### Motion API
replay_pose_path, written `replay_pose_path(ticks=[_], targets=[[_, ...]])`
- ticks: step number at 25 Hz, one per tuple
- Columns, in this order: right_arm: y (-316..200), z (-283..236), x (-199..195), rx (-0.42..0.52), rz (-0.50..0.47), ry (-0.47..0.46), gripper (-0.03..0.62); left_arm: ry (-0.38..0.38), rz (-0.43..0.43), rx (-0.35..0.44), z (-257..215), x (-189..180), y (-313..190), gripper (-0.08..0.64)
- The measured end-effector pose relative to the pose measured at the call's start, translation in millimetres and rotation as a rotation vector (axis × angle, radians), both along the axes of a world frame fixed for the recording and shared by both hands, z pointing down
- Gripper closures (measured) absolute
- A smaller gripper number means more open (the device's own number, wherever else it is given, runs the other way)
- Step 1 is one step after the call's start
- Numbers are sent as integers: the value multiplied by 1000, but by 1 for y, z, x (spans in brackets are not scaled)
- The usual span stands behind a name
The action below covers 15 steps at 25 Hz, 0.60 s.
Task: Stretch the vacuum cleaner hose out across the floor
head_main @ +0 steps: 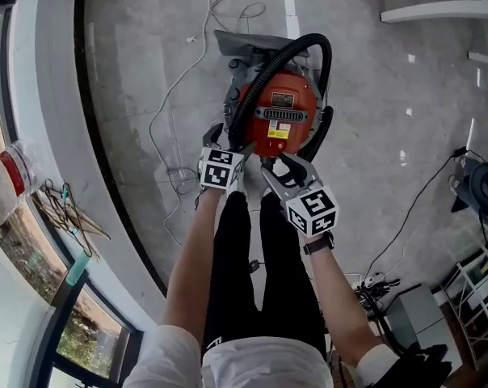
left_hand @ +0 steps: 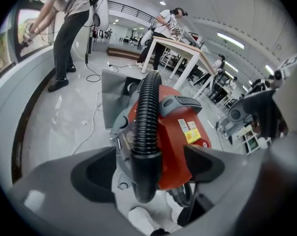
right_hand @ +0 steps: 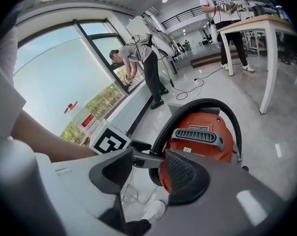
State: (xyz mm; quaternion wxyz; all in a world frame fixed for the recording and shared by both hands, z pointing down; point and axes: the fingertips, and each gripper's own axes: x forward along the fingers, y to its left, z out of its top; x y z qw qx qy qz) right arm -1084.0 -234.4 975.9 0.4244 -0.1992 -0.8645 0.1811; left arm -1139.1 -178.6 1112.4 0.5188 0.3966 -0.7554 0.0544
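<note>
An orange vacuum cleaner [head_main: 283, 111] stands on the grey floor right in front of my feet. Its black ribbed hose [head_main: 309, 43] loops over the top and comes down the left side. My left gripper [head_main: 224, 140] is at that lower left end. In the left gripper view the hose [left_hand: 146, 132] runs down between the wide-apart jaws, and the pads do not press on it. My right gripper [head_main: 272, 162] hovers at the vacuum's near side, open and empty. The right gripper view looks at the vacuum [right_hand: 202, 136], the hose [right_hand: 188, 109] and the left gripper's tip.
A thin white cable [head_main: 175, 111] trails over the floor left of the vacuum, and a grey floor head [head_main: 244, 43] lies behind it. A window ledge [head_main: 42, 95] runs along the left. A white table [left_hand: 180, 50] and several people stand further off. Black cables [head_main: 414, 208] lie at the right.
</note>
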Motion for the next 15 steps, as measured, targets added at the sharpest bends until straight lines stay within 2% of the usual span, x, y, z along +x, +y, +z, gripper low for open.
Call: replay_pose_path(ticks=[2, 4, 7, 8, 9, 10, 12, 13, 15], targets=[[-2, -5, -3, -10, 15, -20, 382, 40, -27, 45, 9, -7, -9, 118], [-1, -8, 0, -21, 30, -24, 382, 86, -10, 82, 16, -3, -22, 118], [7, -6, 0, -43, 42, -20, 382, 118, 48, 59, 27, 1, -35, 80], [11, -7, -1, -49, 40, -22, 382, 141, 58, 56, 28, 2, -36, 89], [15, -9, -2, -54, 36, -28, 382, 170, 64, 62, 25, 3, -37, 123], [18, -12, -3, -57, 31, -35, 382, 198, 61, 72, 21, 5, -36, 204], [23, -19, -3, -59, 26, -47, 382, 238, 26, 91, 12, 8, -33, 269], [25, -23, -3, -58, 27, -50, 382, 255, 15, 91, 8, 11, -30, 329], [27, -32, -4, -54, 35, -55, 382, 294, 36, 73, 2, 25, -26, 330]])
